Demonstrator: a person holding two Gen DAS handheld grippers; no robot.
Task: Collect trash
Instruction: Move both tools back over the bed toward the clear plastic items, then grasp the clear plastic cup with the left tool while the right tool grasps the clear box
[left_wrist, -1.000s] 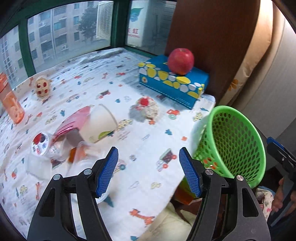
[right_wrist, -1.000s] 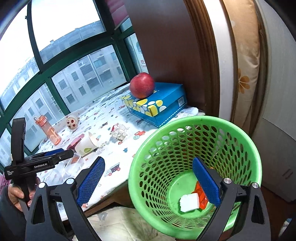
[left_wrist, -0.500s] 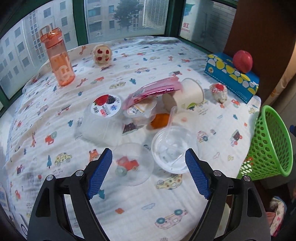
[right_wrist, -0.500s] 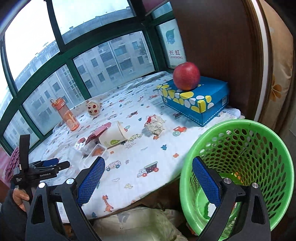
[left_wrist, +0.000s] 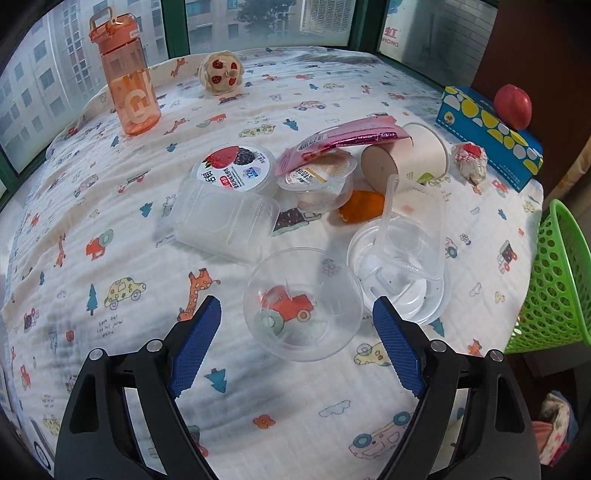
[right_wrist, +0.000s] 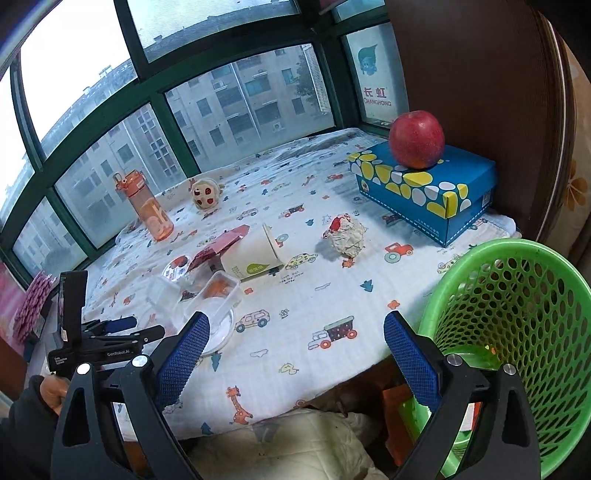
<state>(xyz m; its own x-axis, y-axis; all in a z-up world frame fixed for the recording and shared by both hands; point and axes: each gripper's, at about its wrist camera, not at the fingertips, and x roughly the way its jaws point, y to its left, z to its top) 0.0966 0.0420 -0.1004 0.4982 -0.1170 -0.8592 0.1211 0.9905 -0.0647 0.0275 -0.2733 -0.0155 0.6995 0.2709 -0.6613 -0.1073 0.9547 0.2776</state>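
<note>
Above the desk (left_wrist: 110, 206), the left claw (left_wrist: 297, 345) is opening around a clear plastic bowl (left_wrist: 303, 302) without touching it, while the right claw (right_wrist: 295, 354) gapes empty beside the green basket (right_wrist: 517, 332).

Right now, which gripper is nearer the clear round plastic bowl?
Left. The left gripper, jaws opening, brackets the clear bowl without touching. The right gripper hangs open by the green basket.

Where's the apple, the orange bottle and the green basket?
apple (right_wrist: 416, 138), right wrist view, middle of its red skin.
orange bottle (left_wrist: 129, 85), left wrist view, its body.
green basket (right_wrist: 517, 306), right wrist view, inner mesh wall.
</note>
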